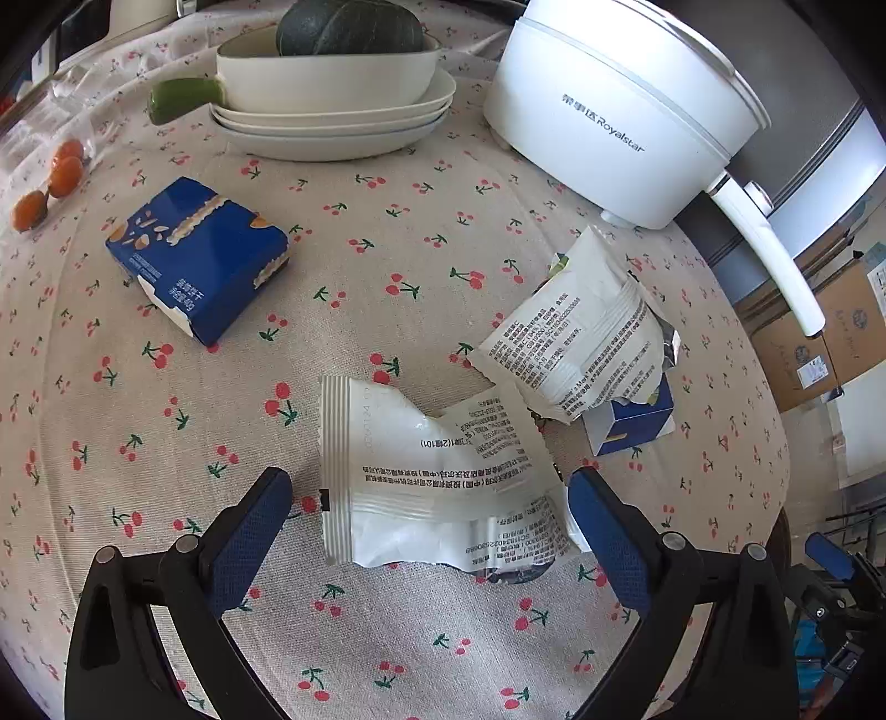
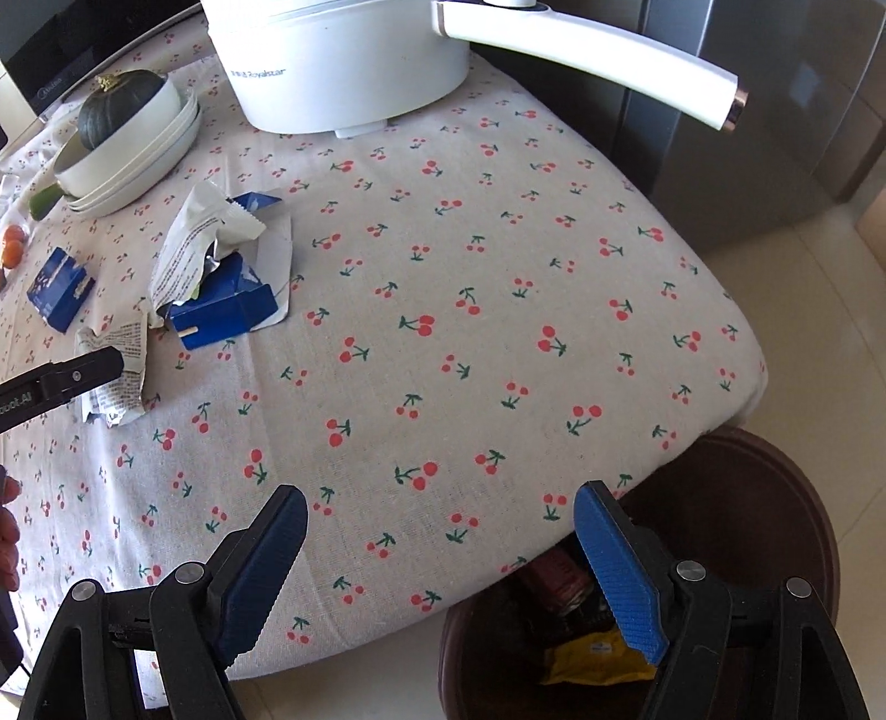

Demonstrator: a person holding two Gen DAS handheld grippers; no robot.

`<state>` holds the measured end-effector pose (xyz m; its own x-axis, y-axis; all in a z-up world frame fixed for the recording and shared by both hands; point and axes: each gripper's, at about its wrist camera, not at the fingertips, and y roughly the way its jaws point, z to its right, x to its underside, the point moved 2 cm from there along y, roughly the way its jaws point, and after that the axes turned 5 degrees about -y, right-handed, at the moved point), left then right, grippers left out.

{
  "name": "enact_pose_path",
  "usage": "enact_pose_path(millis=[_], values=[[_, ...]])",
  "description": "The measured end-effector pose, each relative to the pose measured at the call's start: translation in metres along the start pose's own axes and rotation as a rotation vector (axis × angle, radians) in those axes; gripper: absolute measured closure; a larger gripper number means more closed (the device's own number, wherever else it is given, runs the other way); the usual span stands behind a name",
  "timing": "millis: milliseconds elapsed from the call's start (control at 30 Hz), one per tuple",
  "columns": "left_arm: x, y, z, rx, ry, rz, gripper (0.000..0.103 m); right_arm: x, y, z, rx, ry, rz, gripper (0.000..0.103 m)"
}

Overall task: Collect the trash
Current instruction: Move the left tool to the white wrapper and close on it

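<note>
A crumpled white wrapper (image 1: 432,482) lies on the cherry-print tablecloth (image 1: 387,249) between the fingers of my open left gripper (image 1: 429,493); the pads do not press on it. Further right a second white wrapper (image 1: 581,332) rests on a torn blue carton (image 1: 637,426). A blue snack box (image 1: 199,260) sits to the left. My right gripper (image 2: 440,526) stands open and empty above the table's near edge, over a dark brown bin (image 2: 448,653) holding a yellow wrapper (image 2: 598,659). In the right wrist view, one black finger (image 2: 94,368) of the left gripper reaches over the nearest wrapper (image 2: 124,382).
A white electric pot (image 1: 620,111) with a long handle (image 2: 598,55) stands at the back. Stacked plates (image 1: 332,127) carry a dish with a dark green squash (image 1: 349,27). Small oranges (image 1: 61,171) lie at the left. Cardboard boxes (image 1: 819,338) stand on the floor.
</note>
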<state>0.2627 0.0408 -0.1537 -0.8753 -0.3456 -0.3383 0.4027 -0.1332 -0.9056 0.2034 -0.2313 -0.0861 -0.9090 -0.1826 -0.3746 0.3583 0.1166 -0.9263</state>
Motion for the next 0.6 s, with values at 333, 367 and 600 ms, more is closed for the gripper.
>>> enact_pose_path(millis=[333,367,600], values=[[0.002,-0.001,0.011,-0.056,0.06,0.04,0.036,0.0,-0.001,0.003,0.005,0.0,0.002,0.02],[0.002,-0.002,0.011,-0.051,0.063,0.038,0.038,0.0,-0.001,0.003,0.007,-0.003,0.002,0.02],[0.007,-0.015,0.003,0.009,0.054,0.009,0.055,0.0,-0.007,0.008,0.01,0.019,0.021,0.02]])
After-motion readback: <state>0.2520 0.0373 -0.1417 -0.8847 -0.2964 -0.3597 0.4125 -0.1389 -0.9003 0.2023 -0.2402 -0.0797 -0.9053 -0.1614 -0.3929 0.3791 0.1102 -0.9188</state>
